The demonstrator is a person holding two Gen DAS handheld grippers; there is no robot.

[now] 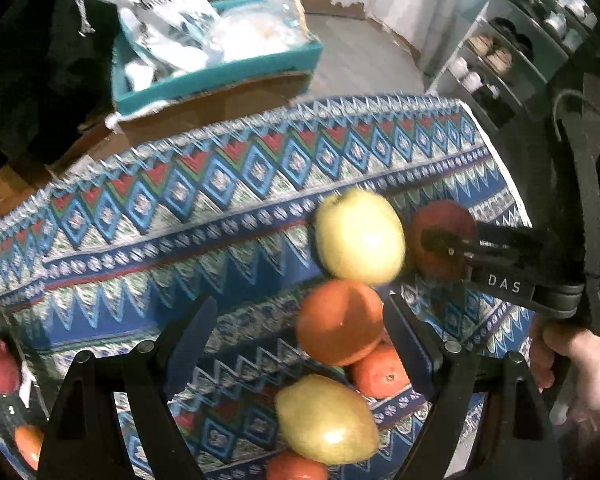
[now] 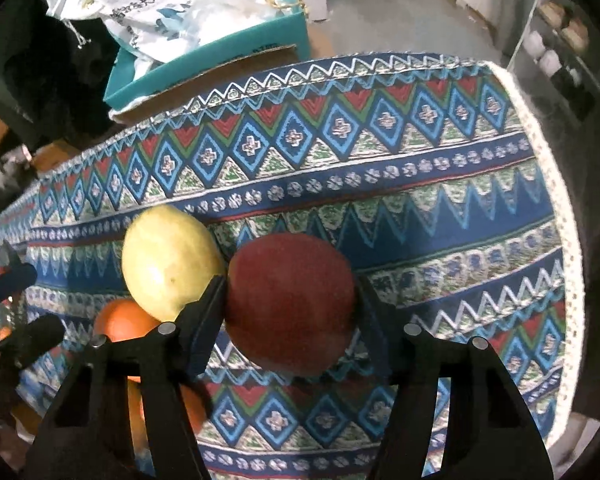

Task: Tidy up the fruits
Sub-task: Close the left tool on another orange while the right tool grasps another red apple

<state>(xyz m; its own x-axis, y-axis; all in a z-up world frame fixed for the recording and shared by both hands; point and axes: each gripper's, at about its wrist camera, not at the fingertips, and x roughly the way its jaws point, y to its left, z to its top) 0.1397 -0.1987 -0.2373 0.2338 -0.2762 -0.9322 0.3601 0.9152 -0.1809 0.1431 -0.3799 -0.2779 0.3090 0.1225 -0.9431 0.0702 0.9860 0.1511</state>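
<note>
Red apple (image 2: 290, 304) clamped in right gripper (image 2: 288, 308), left gripper (image 1: 300, 328) held apart: yellow apple (image 2: 172, 260) alongside may be knocked rolling.

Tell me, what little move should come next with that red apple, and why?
Probably lift it a little. The right gripper has its fingers on both sides of the red apple, apparently shut on it, and a yellow apple sits close beside it on the cloth. Raising it first should avoid nudging that neighbour. The left gripper is open over an orange.
</note>
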